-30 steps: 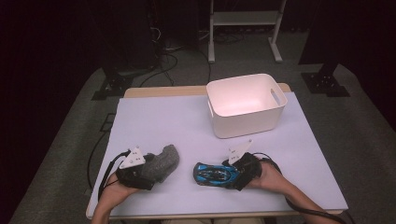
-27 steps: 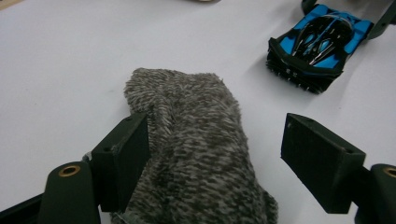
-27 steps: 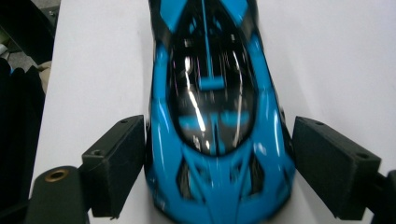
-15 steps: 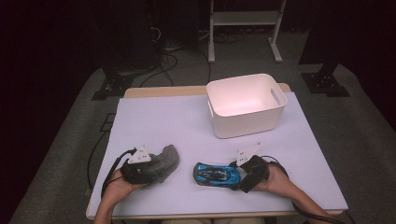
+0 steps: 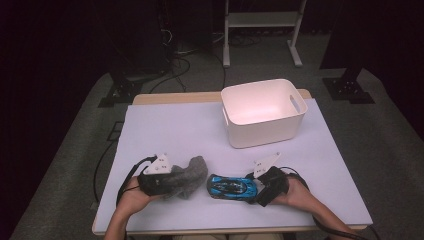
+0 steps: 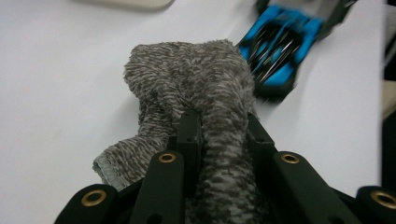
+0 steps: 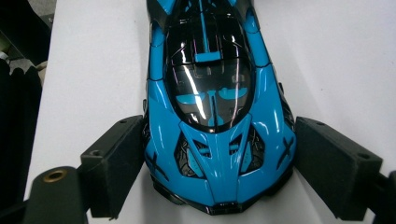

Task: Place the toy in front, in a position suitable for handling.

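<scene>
Grasp step in hand. A grey cloth (image 6: pixel 196 88) is pinched by the left gripper (image 5: pixel 167 180), jaws having just been closing, with a fold of the fabric squeezed between them in the left gripper view. The cloth lies on the table (image 5: pixel 190 130) at about 7 o'clock from the table's middle, bunched, its free end toward 3 o'clock, close to the blue toy car (image 5: pixel 232 186), apart or barely touching, not to be told.

The car sits at roughly 5 o'clock, nose toward 9 o'clock in the high view. The right gripper (image 7: pixel 219 168) is spread around the car's tail end; the left-hand pad looks to be brushing the bodywork, a sliver of gap is seen at the right-hand pad. No squeeze yet, judged.

White bin (image 5: pixel 263 112) stands at 1 o'clock, upright, nothing seen inside, well apart from both items.

Next move, judged: the cloth is to be lifted clear and carried toward 1 o'clock to the bin; care is called for so the hanging end does not drag the car. The right jaws need pressing onto the car before any lift.

Count: cloth 1, toy car 1, bin 1, grippers 2, hands 2.
</scene>
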The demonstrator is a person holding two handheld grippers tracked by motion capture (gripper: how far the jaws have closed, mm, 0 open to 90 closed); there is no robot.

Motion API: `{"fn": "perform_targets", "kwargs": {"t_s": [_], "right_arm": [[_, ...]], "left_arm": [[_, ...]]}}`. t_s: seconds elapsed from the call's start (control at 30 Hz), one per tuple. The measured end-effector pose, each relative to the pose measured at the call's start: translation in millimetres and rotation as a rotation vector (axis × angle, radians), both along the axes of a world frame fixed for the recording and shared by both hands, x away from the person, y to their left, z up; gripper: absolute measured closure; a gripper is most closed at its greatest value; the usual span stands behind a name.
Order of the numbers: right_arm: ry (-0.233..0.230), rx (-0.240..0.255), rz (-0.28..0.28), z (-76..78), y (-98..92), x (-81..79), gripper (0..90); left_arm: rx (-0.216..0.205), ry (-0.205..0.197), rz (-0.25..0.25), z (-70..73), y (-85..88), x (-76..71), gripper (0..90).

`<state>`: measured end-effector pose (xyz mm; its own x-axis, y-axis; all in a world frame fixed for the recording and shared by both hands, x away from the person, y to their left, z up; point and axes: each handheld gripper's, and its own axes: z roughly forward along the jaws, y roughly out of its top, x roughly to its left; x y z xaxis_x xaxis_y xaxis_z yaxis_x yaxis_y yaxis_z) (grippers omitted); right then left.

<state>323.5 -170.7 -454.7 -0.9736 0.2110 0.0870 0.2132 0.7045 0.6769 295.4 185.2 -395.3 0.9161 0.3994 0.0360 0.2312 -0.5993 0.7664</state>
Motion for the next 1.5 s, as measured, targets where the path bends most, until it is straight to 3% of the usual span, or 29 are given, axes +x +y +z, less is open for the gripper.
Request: {"fn": "perform_targets", "kwargs": {"t_s": [0.1,0.23,0.4,0.43,0.53,0.57,0.6,0.73,0.8,1.17,1.43,1.5], "right_arm": [[-0.005,0.006,0.002,1.7,-1.6,0.0,17.1],[0.013,0.030,-0.005,8.4,-9.5,-3.0,18.3],[-0.007,0.032,-0.002,10.8,-14.3,-9.0,18.2],[-0.008,0.028,-0.004,10.3,-14.8,-9.3,18.2],[0.007,0.025,-0.009,8.9,-16.3,-8.0,18.2],[0.007,0.025,-0.009,8.9,-16.3,-8.0,18.2],[0.000,0.029,-0.014,9.1,-16.2,-7.8,18.0],[-0.010,0.033,-0.003,9.1,-12.9,-7.9,17.4],[-0.009,0.034,-0.009,8.5,-11.7,-8.0,17.4],[-0.016,0.023,0.003,3.2,-2.9,-4.9,14.9],[-0.041,0.027,0.004,0.4,-2.7,-5.5,21.0],[-0.058,0.023,0.012,0.2,-2.5,-6.0,21.5]], "left_arm": [[0.005,-0.004,-0.044,8.1,-14.6,0.2,73.2],[0.029,0.006,-0.138,16.4,-46.7,4.7,73.2],[0.063,0.030,-0.233,13.4,-80.9,11.9,73.1],[0.063,0.030,-0.233,13.4,-80.9,11.9,73.2],[0.085,0.050,-0.292,10.2,-104.2,14.9,73.1],[0.085,0.050,-0.292,10.2,-104.2,14.9,73.1],[0.088,0.063,-0.322,9.3,-116.0,17.2,73.1],[0.107,0.074,-0.354,7.4,-132.2,19.7,72.8],[0.144,0.089,-0.382,4.5,-146.1,21.7,72.8],[0.179,0.097,-0.424,0.1,-166.4,24.9,72.8],[0.171,0.109,-0.407,1.5,-159.2,25.6,72.9],[0.175,0.110,-0.402,2.1,-149.0,26.4,73.1]]}}
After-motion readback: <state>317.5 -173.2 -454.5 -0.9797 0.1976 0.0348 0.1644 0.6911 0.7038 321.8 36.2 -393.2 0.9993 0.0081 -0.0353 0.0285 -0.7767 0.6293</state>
